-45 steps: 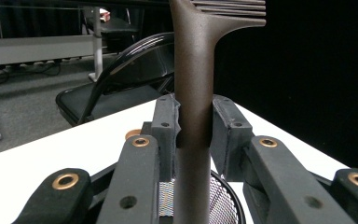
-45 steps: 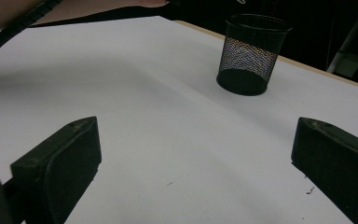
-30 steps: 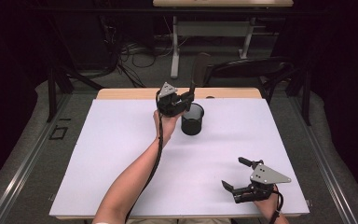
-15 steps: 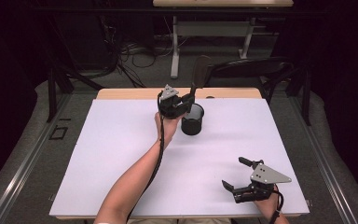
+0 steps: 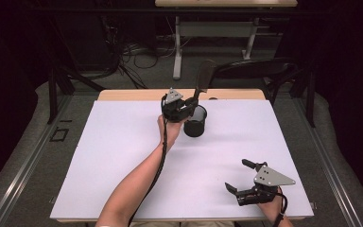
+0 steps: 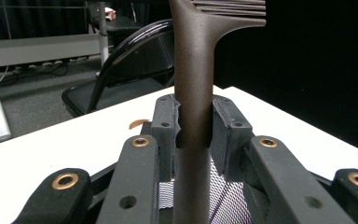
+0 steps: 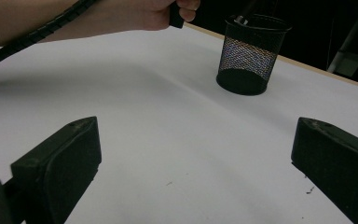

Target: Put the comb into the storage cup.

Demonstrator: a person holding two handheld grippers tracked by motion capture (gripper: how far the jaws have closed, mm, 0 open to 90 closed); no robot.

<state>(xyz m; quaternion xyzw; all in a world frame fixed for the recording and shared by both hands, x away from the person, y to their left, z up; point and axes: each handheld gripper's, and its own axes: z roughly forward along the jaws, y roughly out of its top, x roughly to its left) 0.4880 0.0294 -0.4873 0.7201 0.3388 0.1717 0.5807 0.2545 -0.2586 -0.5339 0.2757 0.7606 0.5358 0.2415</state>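
Black mesh cup (image 5: 195,122) stands at twelve o'clock on the table (image 5: 123,142). The left gripper (image 5: 182,108) clamps a dark spatula (image 5: 202,80), handle lowered into the cup; letting go remains. The right gripper (image 5: 246,182) rests open at five o'clock.

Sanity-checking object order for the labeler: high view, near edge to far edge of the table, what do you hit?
right gripper, open, near the front edge → person's left forearm → black mesh cup → left gripper, shut on the dark slotted spatula standing up out of the cup → bare wooden table edge.
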